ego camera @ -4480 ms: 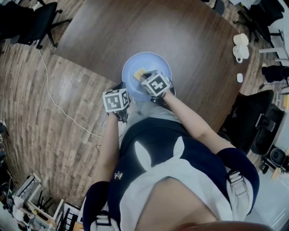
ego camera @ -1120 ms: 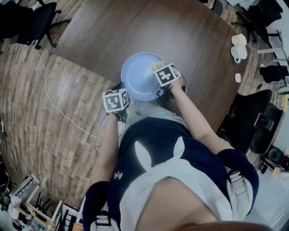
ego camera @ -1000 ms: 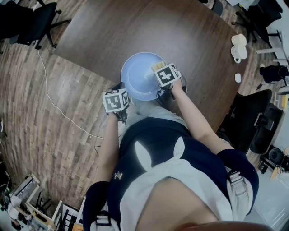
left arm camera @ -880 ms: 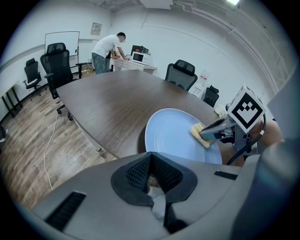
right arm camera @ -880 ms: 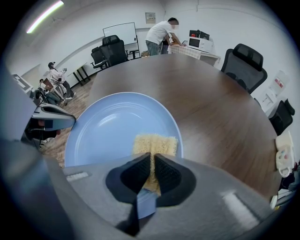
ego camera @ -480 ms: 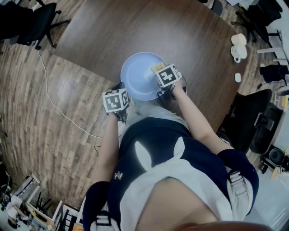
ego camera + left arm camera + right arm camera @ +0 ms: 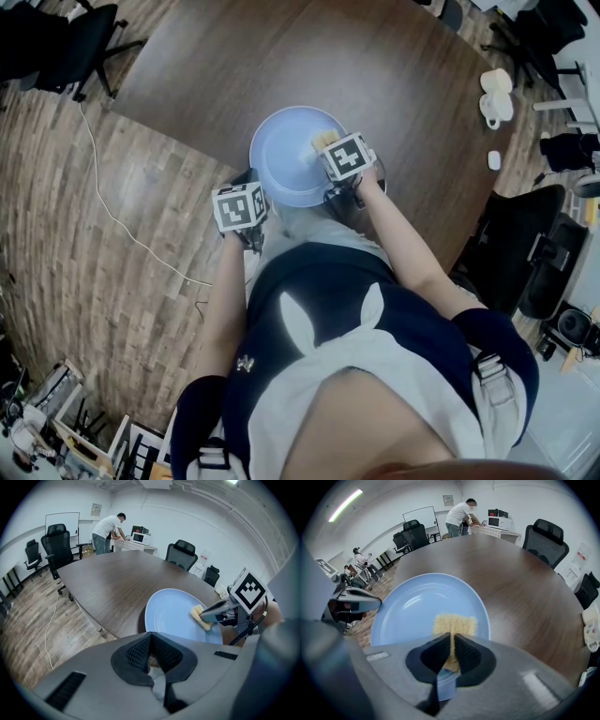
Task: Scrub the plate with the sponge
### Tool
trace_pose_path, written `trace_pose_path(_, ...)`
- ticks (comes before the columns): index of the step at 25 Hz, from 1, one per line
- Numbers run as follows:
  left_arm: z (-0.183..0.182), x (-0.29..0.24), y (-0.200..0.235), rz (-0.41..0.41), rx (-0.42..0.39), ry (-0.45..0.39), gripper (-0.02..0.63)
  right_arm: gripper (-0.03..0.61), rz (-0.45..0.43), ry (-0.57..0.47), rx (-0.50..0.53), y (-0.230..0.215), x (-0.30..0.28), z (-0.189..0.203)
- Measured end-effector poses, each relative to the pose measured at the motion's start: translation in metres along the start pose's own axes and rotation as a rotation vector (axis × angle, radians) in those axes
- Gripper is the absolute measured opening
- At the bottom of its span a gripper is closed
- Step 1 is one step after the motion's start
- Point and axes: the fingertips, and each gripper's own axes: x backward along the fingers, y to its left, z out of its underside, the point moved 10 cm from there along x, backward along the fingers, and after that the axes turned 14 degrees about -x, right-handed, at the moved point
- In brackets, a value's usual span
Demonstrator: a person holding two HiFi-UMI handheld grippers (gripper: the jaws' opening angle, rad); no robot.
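Whereas the right gripper (image 7: pixel 452 639) had worked left of the plate's middle a few seconds earlier, it had now carried across to the plate's right side, and over the last second it had barely budged. The left gripper (image 7: pixel 150 637) had not shifted at all.

The right fingers (image 7: pixel 466 653) were squeezed almost together, with only a thin slot between them, and the yellow sponge (image 7: pixel 454 623) was pinched in that slot. Its free end was pressed flat against the pale blue plate (image 7: pixel 417 606), just inside the right rim.

Over on the left, the fingers (image 7: pixel 136 653) met at their tips with no object clearly between them. They sat right at the plate's near-left edge, but whether they nipped the rim could not be made out.

The plate lay on the dark wooden surface (image 7: pixel 281 56), close to its near edge, right in front of the person. Two white mugs (image 7: pixel 500 98) stood well apart from it at the surface's far right side. Black office chairs (image 7: pixel 180 555) ringed the far side, and a person (image 7: pixel 105 531) stood at a counter along the back wall.
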Motion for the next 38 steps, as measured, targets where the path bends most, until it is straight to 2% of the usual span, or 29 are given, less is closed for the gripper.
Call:
trace_pose_path(5,0.002,-0.002,0.000,0.006,-0.001,0.003,0.000,0.026,-0.024,0.026,-0.031,0.002,-0.001,0.005)
trace_pose_path(10,0.001,-0.001,0.002,0.006,0.000,0.000,0.000,0.026,-0.025,-0.032,0.007,0.004,-0.003,-0.002)
trace_pose_path(25,0.002,-0.001,0.002,0.012,0.001,-0.004,0.000,0.026,-0.061,0.000,-0.004,0.018,-0.004,0.002)
trace_pose_path(38,0.001,0.001,0.000,0.001,0.001,-0.006,0.000,0.026,-0.101,-0.005,0.027,0.033,-0.006,0.004)
